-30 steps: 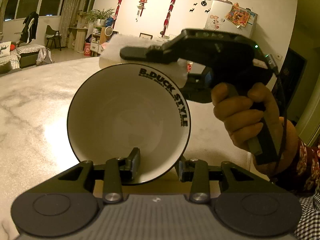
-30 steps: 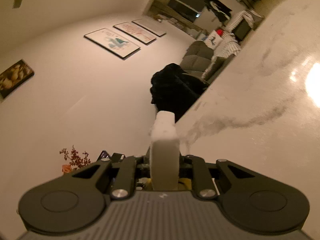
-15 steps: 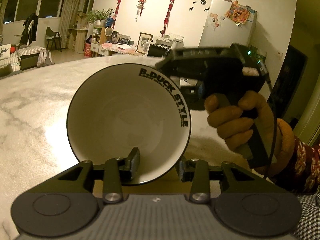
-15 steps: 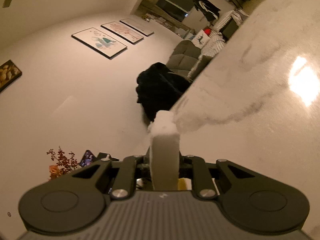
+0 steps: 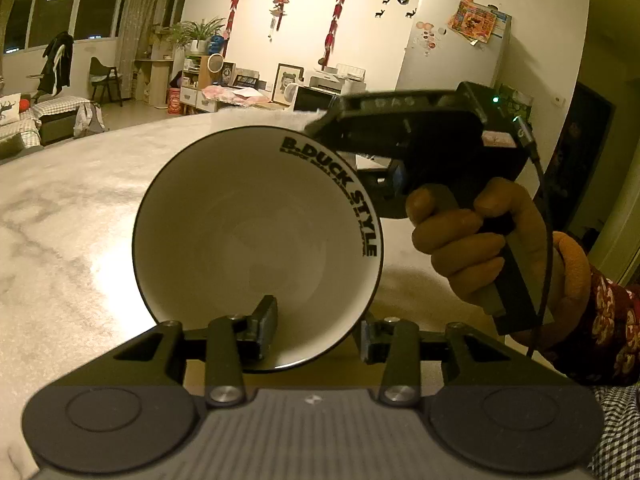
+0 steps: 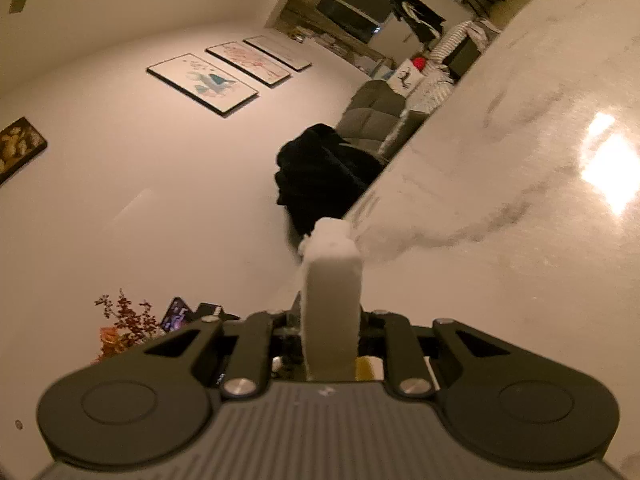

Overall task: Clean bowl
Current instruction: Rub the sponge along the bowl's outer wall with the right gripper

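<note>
Bowl (image 5: 256,240) on edge, mouth toward camera, rim pinched in left hand-held gripper (image 5: 316,332).

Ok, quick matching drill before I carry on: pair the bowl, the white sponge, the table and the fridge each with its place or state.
Things:
1. bowl
2. white sponge
3. table
4. fridge

Places or states:
A. covered in stickers, by the far wall
B. clamped in the right gripper
C. pale marble, with glare from a lamp
D. tipped on edge, rim in the left gripper

Pairs: 1-D, 2-B, 3-C, 4-A
</note>
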Available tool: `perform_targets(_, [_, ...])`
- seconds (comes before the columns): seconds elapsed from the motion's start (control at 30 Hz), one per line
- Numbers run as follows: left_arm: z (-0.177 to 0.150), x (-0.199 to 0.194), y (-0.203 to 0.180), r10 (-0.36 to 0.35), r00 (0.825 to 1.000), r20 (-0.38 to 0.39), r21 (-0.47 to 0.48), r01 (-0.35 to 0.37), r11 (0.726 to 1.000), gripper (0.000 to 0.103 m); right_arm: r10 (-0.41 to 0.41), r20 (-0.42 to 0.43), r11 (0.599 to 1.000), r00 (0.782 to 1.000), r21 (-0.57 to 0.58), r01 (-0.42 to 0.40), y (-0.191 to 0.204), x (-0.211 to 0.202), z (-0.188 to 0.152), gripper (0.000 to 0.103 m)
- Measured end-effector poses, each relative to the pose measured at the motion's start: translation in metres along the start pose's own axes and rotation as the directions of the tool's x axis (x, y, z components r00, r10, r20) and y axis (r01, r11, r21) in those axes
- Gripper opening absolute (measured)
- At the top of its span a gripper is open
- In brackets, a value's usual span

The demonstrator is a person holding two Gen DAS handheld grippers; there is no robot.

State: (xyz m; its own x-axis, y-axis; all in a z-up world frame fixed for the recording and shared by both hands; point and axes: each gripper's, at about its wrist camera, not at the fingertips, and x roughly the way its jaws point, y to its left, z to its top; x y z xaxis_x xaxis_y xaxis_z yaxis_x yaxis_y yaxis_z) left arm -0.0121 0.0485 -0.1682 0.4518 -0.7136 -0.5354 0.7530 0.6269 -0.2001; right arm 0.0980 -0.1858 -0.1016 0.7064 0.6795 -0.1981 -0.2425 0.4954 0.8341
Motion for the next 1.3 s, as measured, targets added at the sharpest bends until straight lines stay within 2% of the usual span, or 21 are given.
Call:
perform_targets(0.37, [0.003,0.002,0.003,-0.003,1.000,0.001,-0.004,0.003,1.000,0.042,0.066,0.007,0.996,0.998,-0.053,-0.065,0.023,-0.002,-0.001,0.019])
perform_targets(0.67, [0.006,0.005,0.002,-0.006,1.000,0.002,-0.010,0.006,1.000,0.042,-0.006,0.001,1.000,1.000,-0.010,0.006,0.003,0.000,-0.001,0.019])
perform_targets(0.93, [0.007,0.006,0.005,-0.010,1.000,0.004,-0.015,0.010,1.000,0.043,0.053,0.000,0.997,0.999,-0.055,-0.053,0.023,-0.001,0.001,0.019])
perform_targets(1.1, [0.006,0.006,0.006,-0.009,1.000,0.004,-0.014,0.009,1.000,0.043,0.041,-0.002,0.998,0.999,-0.046,-0.041,0.019,-0.001,0.001,0.019])
perform_targets(1.3, [0.007,0.008,0.006,0.012,1.000,-0.001,0.014,-0.012,1.000,0.043,0.007,-0.018,1.000,1.000,0.029,-0.007,0.003,0.003,0.002,0.019])
